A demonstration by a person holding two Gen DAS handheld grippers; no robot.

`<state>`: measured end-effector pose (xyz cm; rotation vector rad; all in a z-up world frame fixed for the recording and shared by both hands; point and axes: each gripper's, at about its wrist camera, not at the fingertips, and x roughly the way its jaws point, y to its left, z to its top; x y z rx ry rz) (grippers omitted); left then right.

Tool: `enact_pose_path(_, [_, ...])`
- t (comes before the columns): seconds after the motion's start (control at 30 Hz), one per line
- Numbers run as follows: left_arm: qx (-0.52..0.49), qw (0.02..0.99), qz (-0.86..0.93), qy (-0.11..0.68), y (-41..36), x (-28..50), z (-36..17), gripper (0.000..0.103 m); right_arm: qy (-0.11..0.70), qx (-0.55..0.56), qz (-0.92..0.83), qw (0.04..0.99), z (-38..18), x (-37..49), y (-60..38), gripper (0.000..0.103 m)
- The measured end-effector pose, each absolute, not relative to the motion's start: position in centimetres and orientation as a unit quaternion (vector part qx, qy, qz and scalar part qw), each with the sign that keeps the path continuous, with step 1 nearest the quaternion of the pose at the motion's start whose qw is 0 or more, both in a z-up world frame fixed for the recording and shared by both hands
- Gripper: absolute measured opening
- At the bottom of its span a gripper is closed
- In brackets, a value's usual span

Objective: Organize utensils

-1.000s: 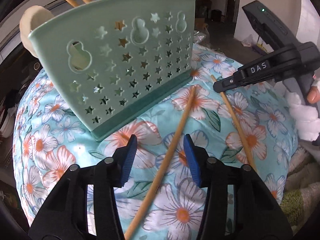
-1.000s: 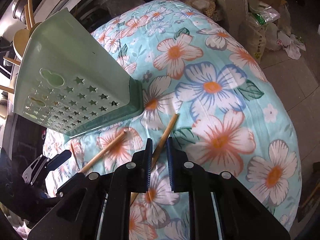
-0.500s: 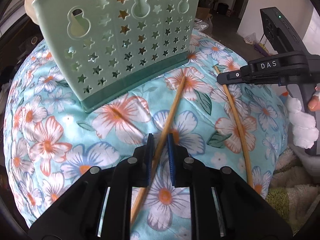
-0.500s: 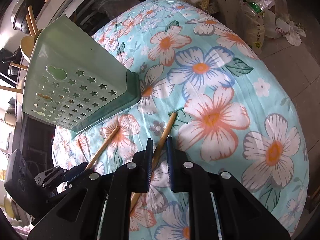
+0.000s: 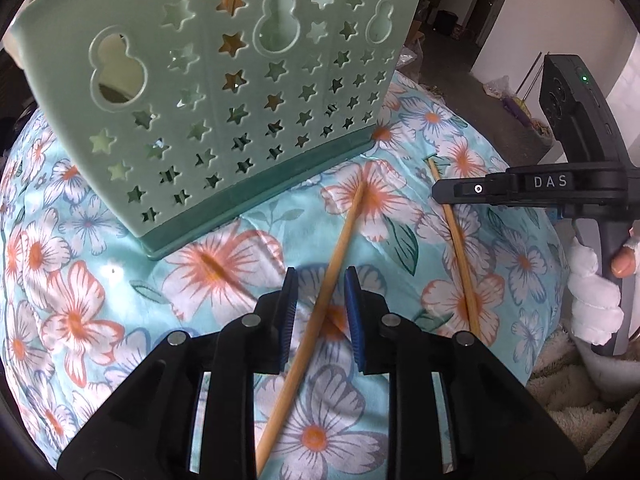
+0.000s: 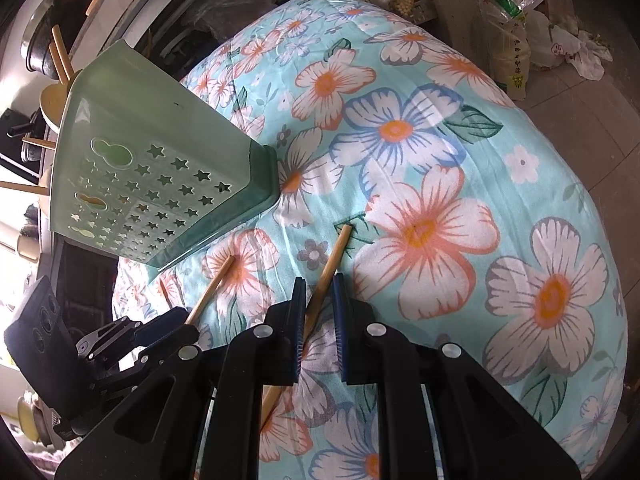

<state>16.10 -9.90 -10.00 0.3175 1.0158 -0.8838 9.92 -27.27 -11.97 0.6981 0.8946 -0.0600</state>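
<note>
Green holder [image 5: 224, 92] stands at left on the floral cloth [image 5: 80, 280]; its contents are mostly hidden behind star holes. Left gripper [image 5: 320, 312] jaws have just been opening, pads clear of the chopstick [image 5: 340, 248] between them; its lower end is cut off. Right gripper [image 6: 318, 312] is clamped on the second chopstick [image 6: 334, 256], its far end hidden under the fingers.

Your left wrist camera sits close above the floral turquoise cloth [image 5: 100, 320], looking down along its fingers toward the pale green star-perforated plastic basket [image 5: 224, 92] at 11 o'clock. Your right wrist camera looks down likewise, basket [image 6: 160, 168] at 10 o'clock. Both share cloth and basket.
</note>
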Motion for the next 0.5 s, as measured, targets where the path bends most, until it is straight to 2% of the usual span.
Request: enact_pose_path(0.5, [0.166,0.776,-0.404,0.456,-12.7,16.8,-10.6,0.022,0.423,0.337,-0.027,0.841,-12.0,10.0,-27.4,0.013])
